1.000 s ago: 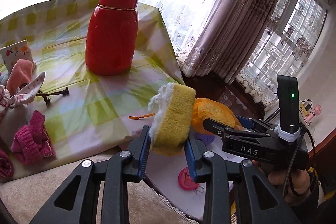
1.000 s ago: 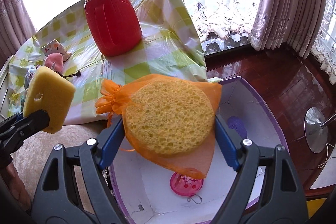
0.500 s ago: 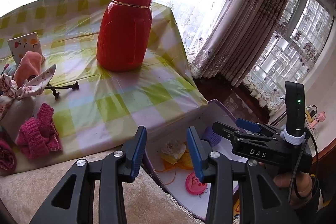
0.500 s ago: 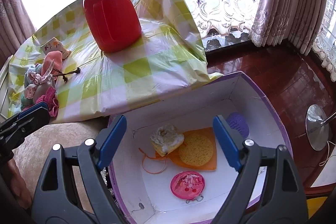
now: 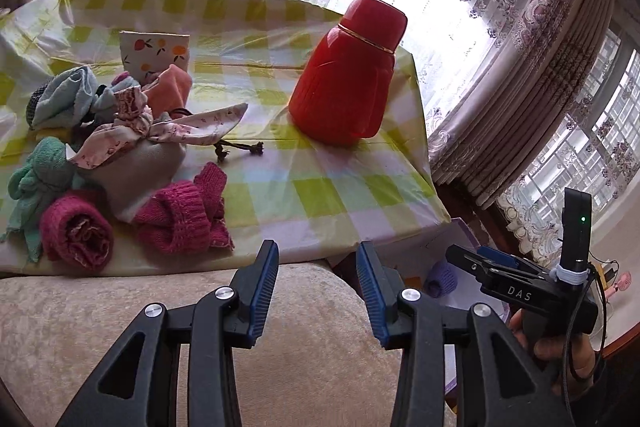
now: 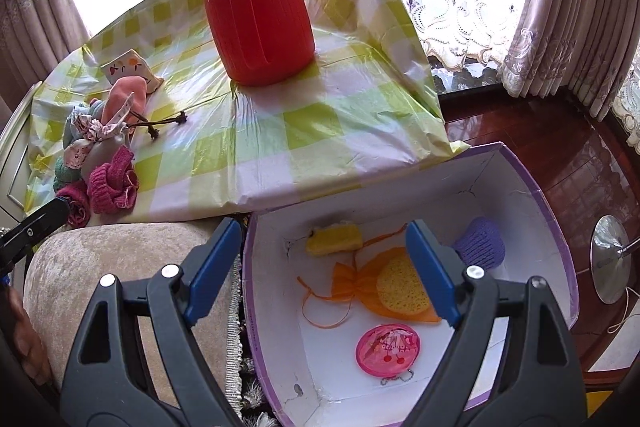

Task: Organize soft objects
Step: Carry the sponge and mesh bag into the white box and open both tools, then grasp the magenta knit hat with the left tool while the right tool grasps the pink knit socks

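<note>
Right wrist view: I am holding the right gripper (image 6: 324,269) spread wide and empty over the purple-rimmed box (image 6: 560,259). Inside it, a yellow sponge (image 6: 334,241) is lying by the far wall, a round sponge in an orange mesh bag (image 6: 396,287) is sitting mid-floor, with a purple knit piece (image 6: 482,245) and a pink round pouch (image 6: 388,349) nearby. My left gripper (image 5: 318,287) is hanging parted and empty over the beige cushion (image 5: 120,307), facing the magenta knit socks (image 5: 180,215) near the table's front edge, beside the red thermos (image 5: 344,83).
</note>
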Available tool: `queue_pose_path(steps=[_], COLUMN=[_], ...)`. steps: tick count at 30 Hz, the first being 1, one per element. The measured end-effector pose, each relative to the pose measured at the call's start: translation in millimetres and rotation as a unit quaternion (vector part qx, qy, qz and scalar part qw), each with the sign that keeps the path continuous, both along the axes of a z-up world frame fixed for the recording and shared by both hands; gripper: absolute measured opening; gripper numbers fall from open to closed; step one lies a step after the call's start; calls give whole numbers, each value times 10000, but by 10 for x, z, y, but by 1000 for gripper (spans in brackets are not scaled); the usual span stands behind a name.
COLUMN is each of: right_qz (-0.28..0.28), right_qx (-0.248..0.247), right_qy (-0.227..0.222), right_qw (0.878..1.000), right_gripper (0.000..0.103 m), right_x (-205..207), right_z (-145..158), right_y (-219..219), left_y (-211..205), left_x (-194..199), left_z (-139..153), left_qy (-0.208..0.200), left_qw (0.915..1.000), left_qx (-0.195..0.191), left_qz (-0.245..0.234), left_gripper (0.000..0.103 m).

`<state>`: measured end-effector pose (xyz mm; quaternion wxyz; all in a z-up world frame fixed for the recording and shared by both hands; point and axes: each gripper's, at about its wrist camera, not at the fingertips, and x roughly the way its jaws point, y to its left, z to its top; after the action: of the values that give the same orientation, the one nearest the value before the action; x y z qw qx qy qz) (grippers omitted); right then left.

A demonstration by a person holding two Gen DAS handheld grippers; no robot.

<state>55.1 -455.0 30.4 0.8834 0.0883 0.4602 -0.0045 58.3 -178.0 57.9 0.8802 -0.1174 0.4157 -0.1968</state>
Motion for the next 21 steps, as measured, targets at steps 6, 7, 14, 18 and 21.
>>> queue_pose_path(steps=[6, 7, 14, 18, 21], right_qz=[430, 529, 1104, 1313, 1477], right_qx=[48, 54, 50, 86, 61], right_qy=[62, 66, 183, 208, 254], right_qw=[9990, 9986, 9937, 9911, 9887], right_gripper=[86, 87, 89, 90, 91], right_x=[73, 85, 161, 241, 307], right_z=[-9, -10, -59, -70, -83], right_y=[409, 488, 1011, 1263, 1454], left_y=[529, 603, 1088, 1368, 1535], left_x=[-51, -54, -64, -56, -44], left_z=[-35, -49, -171, -267, -333], left_qy=[110, 134, 330, 440, 553], left_qw=[9979, 9973, 9910, 9853, 9809], left_qx=[-90, -105, -207, -237, -276], left_qz=[629, 720, 1279, 1634, 1846], left_gripper=[43, 43, 43, 47, 49])
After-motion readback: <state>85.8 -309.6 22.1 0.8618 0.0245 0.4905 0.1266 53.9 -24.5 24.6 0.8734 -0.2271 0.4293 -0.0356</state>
